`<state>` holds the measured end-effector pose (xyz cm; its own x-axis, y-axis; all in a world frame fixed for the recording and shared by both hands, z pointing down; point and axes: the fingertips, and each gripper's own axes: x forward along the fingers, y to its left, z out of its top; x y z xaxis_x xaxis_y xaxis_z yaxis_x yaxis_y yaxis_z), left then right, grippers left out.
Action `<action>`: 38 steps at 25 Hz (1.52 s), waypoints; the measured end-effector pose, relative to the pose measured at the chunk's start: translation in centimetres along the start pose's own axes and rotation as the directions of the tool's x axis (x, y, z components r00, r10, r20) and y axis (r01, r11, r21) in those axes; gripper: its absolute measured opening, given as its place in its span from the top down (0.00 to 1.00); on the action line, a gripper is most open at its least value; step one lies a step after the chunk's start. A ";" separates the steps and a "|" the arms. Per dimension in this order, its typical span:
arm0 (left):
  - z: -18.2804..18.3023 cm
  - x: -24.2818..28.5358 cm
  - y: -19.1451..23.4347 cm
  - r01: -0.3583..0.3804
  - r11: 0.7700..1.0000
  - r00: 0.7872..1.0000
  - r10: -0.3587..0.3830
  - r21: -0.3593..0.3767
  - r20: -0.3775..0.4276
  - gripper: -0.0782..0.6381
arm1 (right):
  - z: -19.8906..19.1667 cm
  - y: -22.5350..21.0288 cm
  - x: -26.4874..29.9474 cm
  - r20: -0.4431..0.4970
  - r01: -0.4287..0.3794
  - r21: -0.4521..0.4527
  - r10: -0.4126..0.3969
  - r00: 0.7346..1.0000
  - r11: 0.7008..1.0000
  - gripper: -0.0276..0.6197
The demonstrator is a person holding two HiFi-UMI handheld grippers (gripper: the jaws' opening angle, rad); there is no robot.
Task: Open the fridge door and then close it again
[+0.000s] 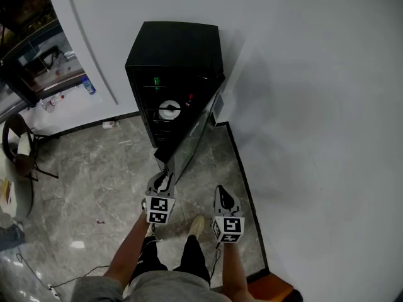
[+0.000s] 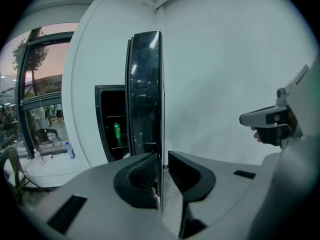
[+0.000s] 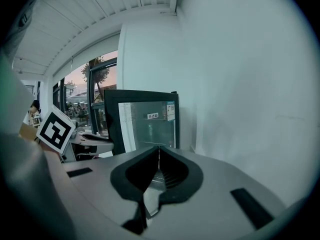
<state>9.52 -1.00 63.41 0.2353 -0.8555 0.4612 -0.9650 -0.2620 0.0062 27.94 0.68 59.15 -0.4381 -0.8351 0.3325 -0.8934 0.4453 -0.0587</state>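
The fridge (image 1: 173,43) stands with its back to the wall (image 1: 315,106). Its door (image 1: 189,137) swings out toward the person, its free edge pinched between the left gripper's (image 1: 162,182) jaws. The right gripper (image 1: 221,197), jaws together on nothing, hangs just right of it, nearer the wall. Inside, 1 can (image 1: 156,80) sits on an upper shelf. A chair (image 1: 22,150) stands well off to the left.

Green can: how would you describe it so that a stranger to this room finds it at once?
Find the tall black fridge against the white wall, its door swung open. On an upper shelf inside stands the green can. It is the only green thing there; the round object below it is white.
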 end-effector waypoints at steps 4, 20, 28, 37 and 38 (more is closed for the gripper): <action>0.0 -0.1 -1.3 0.001 1.000 1.000 -0.001 -0.002 -0.003 0.80 | -0.3 -0.8 -0.3 -0.004 -0.002 0.002 0.002 1.000 1.000 0.92; 0.2 0.0 -5.3 -0.030 0.999 1.000 0.030 -0.024 -0.001 0.80 | -0.9 -3.0 -0.5 -0.010 0.009 0.021 -0.009 1.000 1.000 0.92; 0.1 0.2 -7.3 -0.037 0.998 0.999 0.038 -0.041 0.004 0.80 | -1.6 -4.4 -1.2 -0.009 0.034 0.033 -0.034 0.999 0.999 0.92; 0.3 0.5 -9.2 -0.061 0.997 0.998 0.061 -0.051 -0.008 0.80 | -2.1 -5.8 -2.4 -0.010 0.058 0.052 -0.058 0.998 0.997 0.92; 0.3 0.5 -9.3 -0.065 0.997 0.998 0.065 -0.052 -0.009 0.80 | -2.2 -6.0 -2.6 -0.009 0.063 0.055 -0.063 0.998 0.996 0.92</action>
<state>18.68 0.88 63.35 0.1714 -0.8666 0.4687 -0.9830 -0.1822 0.0227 34.70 0.87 60.68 -0.3803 -0.8585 0.3441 -0.9234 0.3733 -0.0893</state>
